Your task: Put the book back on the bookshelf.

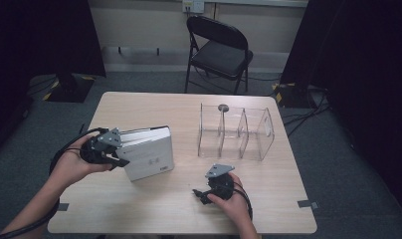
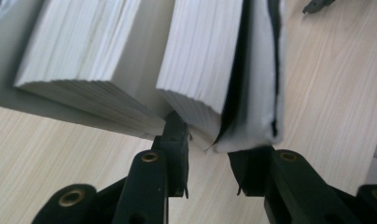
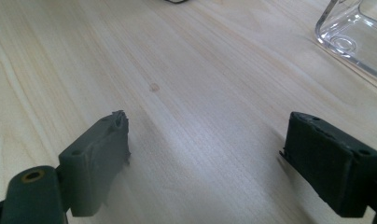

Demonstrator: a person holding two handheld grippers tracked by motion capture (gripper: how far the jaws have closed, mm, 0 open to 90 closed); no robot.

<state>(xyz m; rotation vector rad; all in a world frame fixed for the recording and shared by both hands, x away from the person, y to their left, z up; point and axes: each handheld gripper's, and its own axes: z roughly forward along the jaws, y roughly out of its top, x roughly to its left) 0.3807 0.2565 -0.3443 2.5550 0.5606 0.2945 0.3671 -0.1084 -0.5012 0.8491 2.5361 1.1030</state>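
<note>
We saw the left claw (image 1: pixel 120 154) at the near-left corner of a stack of white books (image 1: pixel 149 152) on the tabletop (image 1: pixel 154 209). Left hand (image 1: pixel 77 162) wrapped the claw body from the left, forearm coming in diagonally from the bottom-left corner, cable looped around the wrist.

In the left gripper view the jaws straddled the corner of one book (image 2: pixel 245 79) with a soft white cover. One jaw sat in the gap between that book and the next block of pages (image 2: pixel 93 60); the other was under the cover's outer edge. Both jaws looked to be touching it, so we read the left claw as clamped on that book's corner, narrow gap.

Right claw (image 1: pixel 198 193) sat low over bare tabletop, well apart from the books, pointing left toward them. Right hand (image 1: pixel 234 199) gripped it from behind, forearm entering from the bottom edge, grey plate (image 1: pixel 219 171) on top. In the right gripper view its jaws stood wide apart with nothing between them, only wood grain ahead.

A clear plastic divider rack (image 1: pixel 236 132) stood beyond the right claw, near but not touching; its corner (image 3: pixel 352 37) showed at the upper right of the right gripper view. A black folding chair (image 1: pixel 219 50) stood on the floor past the far side of the tabletop.
</note>
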